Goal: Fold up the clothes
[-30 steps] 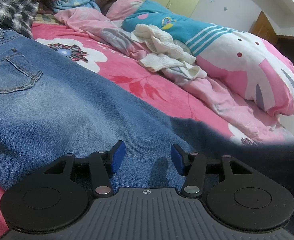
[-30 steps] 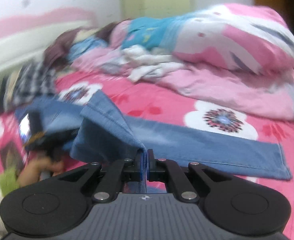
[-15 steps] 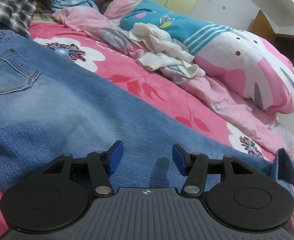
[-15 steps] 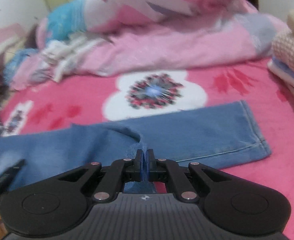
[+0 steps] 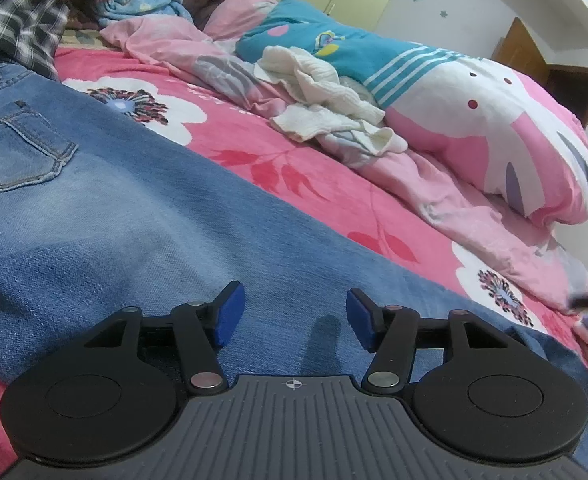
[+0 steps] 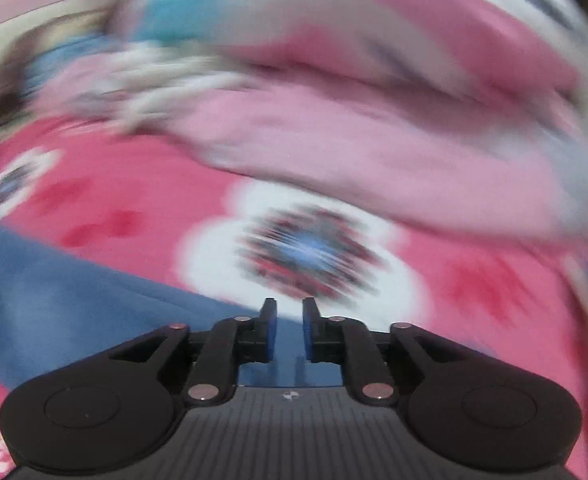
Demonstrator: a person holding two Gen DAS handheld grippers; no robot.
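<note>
Blue jeans (image 5: pixel 141 216) lie flat across pink floral bedspread (image 5: pixel 253 152), back pocket up. Left claw (image 5: pixel 291 316) low over jeans leg, jaws spread, nothing between. Right claw (image 6: pixel 289 324) over jeans edge (image 6: pixel 73 300), view blurred; jaws just been opening, narrow gap, denim below, not pinched. White garment (image 5: pixel 326 100) beyond jeans, against quilt.

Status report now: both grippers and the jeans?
Left gripper open over jeans. Right gripper jaws just opening, nothing between. Path clear.

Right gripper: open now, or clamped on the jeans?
Open: right gripper shows a clear gap, jaws just opening, nothing pinched; jeans lie beneath.
</note>
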